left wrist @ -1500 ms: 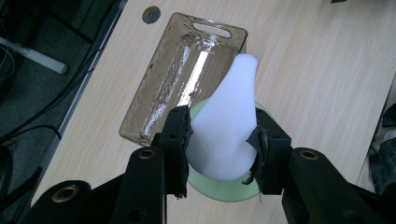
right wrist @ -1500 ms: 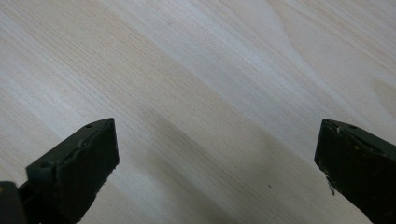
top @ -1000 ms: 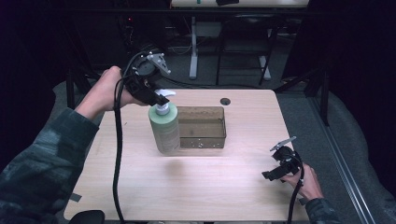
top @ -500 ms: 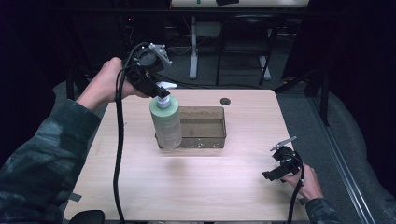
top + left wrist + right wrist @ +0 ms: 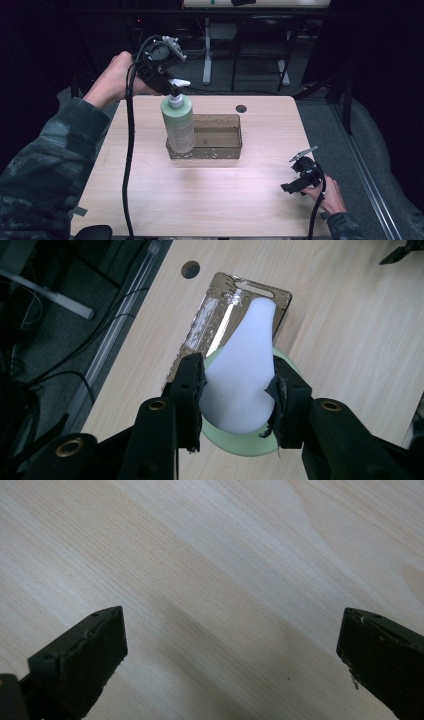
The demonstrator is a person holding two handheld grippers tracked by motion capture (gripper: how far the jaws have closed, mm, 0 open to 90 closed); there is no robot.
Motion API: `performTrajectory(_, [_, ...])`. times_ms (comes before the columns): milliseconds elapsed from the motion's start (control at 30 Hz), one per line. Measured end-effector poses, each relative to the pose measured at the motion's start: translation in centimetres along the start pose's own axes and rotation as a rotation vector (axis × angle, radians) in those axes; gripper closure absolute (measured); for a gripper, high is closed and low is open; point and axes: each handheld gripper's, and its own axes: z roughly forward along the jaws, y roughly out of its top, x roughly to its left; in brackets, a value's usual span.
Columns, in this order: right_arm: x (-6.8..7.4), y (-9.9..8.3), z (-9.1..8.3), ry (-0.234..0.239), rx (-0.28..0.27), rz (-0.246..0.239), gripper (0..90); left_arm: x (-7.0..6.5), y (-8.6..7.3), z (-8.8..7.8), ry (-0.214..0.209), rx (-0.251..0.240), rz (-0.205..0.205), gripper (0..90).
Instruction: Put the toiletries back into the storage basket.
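A pale green pump bottle (image 5: 178, 125) with a white pump head (image 5: 243, 375) hangs upright above the left end of a clear plastic tray (image 5: 230, 145). My left gripper (image 5: 167, 84) is shut on the pump head from above, one black jaw on each side of it. In the left gripper view the green bottle shoulder (image 5: 235, 442) shows below the jaws, with the tray (image 5: 210, 327) beyond. My right gripper (image 5: 300, 182) rests low over the table's right front, jaws wide apart with bare wood between them (image 5: 230, 645).
The wooden table (image 5: 150, 200) has a round cable hole (image 5: 241, 108) behind the tray. The left gripper's black cable (image 5: 128, 165) hangs down across the table's left side. Dark floor and desk legs lie beyond the far edge.
My left gripper has lifted the bottle higher and a little toward the far side, over the tray's left end. The right gripper has stayed in place.
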Motion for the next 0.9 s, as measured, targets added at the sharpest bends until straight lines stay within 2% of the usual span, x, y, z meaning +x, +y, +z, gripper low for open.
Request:
performTrajectory(267, [0.0,0.0,0.0,0.002,-0.003,-0.002,0.0,0.9,0.7,0.1,0.006,0.013,-0.015,62.5])
performTrajectory(567, [0.0,0.0,0.0,-0.001,-0.003,-0.004,0.0,1.6,1.4,0.2,0.018,0.020,-0.014,62.4])
performTrajectory(900, [0.0,0.0,0.0,0.000,-0.003,0.000,0.0,2.4,1.7,0.9,0.019,0.032,-0.035,62.5])
